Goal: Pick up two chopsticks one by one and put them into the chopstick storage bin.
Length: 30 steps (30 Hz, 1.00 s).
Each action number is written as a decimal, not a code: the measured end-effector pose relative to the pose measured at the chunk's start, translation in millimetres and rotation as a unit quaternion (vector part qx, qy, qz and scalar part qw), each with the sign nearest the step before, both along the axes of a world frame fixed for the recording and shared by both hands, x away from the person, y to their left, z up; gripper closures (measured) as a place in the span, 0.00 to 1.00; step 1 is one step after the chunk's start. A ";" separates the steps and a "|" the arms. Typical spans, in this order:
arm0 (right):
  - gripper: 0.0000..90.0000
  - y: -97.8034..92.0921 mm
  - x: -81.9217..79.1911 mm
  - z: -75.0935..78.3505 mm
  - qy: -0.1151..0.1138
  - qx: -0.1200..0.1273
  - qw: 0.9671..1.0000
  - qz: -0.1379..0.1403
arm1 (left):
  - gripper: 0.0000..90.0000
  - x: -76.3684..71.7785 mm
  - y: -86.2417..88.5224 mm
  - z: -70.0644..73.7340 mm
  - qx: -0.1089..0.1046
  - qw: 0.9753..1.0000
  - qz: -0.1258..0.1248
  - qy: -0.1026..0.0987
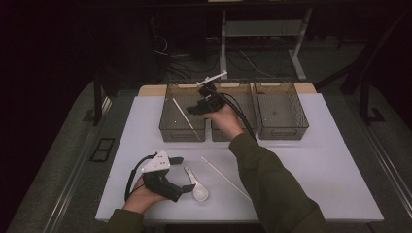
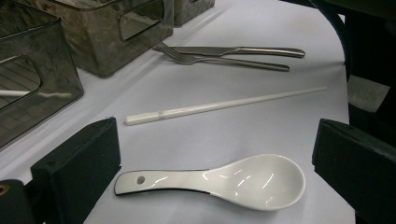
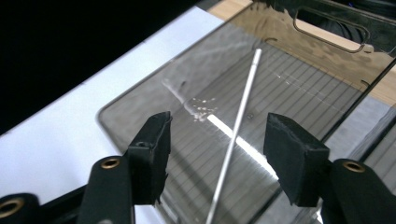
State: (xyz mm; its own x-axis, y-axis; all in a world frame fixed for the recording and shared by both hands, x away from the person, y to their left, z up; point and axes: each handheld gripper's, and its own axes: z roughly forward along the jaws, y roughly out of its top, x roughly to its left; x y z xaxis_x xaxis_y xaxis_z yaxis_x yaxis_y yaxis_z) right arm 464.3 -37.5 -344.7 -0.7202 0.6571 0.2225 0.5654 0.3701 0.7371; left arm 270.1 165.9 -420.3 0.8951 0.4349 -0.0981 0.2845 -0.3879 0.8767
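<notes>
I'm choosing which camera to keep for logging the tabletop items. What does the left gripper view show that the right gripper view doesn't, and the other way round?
Left gripper view: a white spoon between open jaws, a white chopstick on the table, and a fork and knife beyond.

Right gripper view: a second chopstick lying inside the bin, below open jaws.

Both: the white table and smoky clear bins.
</notes>
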 end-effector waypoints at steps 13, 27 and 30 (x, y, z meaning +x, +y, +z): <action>0.38 -47.4 -44.9 1.3 -0.028 0.027 0.999 0.028 | 0.00 0.1 0.7 -1.2 0.010 1.000 0.003 0.003; 0.40 -84.6 -91.4 -11.5 -0.030 0.036 0.997 0.059 | 0.00 -0.5 1.4 -2.2 0.011 1.000 0.006 0.004; 0.41 -93.3 -100.8 -20.4 -0.028 0.032 0.997 0.060 | 0.00 -0.4 1.3 -2.3 0.010 1.000 0.006 0.005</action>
